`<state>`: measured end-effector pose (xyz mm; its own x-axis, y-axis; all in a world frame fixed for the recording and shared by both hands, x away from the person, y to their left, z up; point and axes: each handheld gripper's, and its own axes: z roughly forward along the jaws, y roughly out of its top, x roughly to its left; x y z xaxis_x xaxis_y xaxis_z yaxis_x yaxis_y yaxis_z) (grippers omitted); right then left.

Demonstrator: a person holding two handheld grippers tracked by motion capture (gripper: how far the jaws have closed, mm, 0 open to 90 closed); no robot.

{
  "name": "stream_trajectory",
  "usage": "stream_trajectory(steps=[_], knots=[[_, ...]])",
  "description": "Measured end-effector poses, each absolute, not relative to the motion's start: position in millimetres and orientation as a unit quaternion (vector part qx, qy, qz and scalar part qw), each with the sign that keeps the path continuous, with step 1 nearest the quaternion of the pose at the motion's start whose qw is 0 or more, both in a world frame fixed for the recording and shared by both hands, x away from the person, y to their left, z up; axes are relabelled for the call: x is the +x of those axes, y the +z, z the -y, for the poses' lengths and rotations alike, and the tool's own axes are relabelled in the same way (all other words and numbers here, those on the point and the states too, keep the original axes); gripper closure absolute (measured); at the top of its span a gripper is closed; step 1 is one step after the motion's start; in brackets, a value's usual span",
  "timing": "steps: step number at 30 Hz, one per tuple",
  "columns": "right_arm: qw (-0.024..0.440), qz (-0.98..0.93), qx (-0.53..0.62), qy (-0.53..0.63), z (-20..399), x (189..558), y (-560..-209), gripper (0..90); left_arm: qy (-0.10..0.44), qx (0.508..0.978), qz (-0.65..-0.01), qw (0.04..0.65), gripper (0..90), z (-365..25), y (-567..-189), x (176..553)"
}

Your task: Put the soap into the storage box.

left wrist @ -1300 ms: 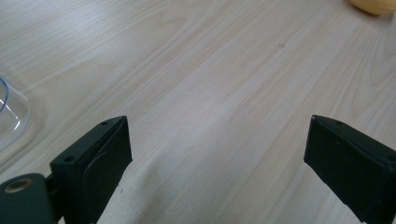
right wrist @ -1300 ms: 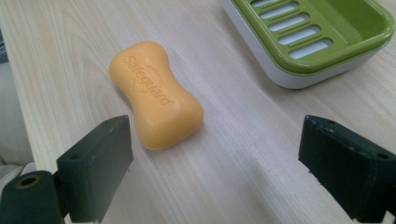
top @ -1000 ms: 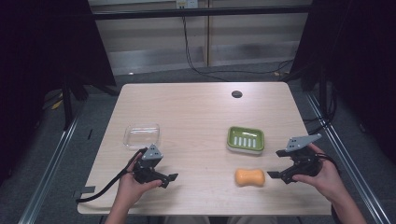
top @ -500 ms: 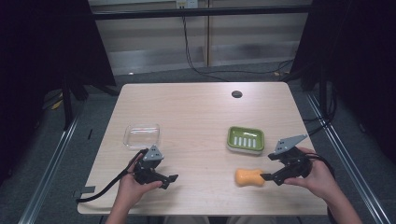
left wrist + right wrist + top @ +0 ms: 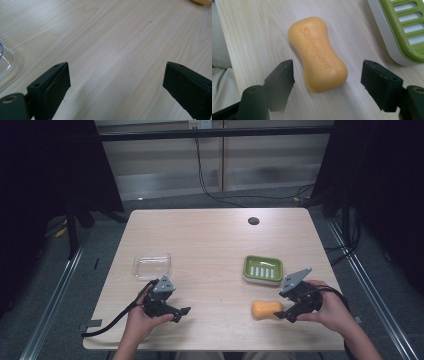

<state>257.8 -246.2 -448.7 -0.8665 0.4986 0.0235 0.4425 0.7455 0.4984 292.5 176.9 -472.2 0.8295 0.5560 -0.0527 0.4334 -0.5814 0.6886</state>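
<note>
Wooden table (image 5: 210,245): one orange soap bar (image 5: 318,53) stamped "Safeguard", one green soap dish (image 5: 263,269), one clear container (image 5: 151,265). Left gripper (image 5: 116,82) and right gripper (image 5: 327,80) both released; soap lies between the right jaws.

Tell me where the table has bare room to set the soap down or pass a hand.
Free: the whole far half of the table, up to the small dark hole, and the middle strip between the clear container and the green soap dish. Crowded: the near right, where the right gripper straddles the soap below the dish.
</note>
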Motion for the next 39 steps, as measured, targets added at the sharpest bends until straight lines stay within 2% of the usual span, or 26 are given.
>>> stream_trajectory(steps=[15,39], knots=[[0.058,-0.953,0.193,0.227,227.6,267.4,-454.0,32.6,0.089,0.883,-0.285,0.361,7.3,-177.5,-471.4,291.7],[0.016,-0.965,0.202,0.163,207.2,279.1,-455.8,38.4,0.087,0.884,-0.28,0.364,7.3,-180.0,-469.3,292.3]])
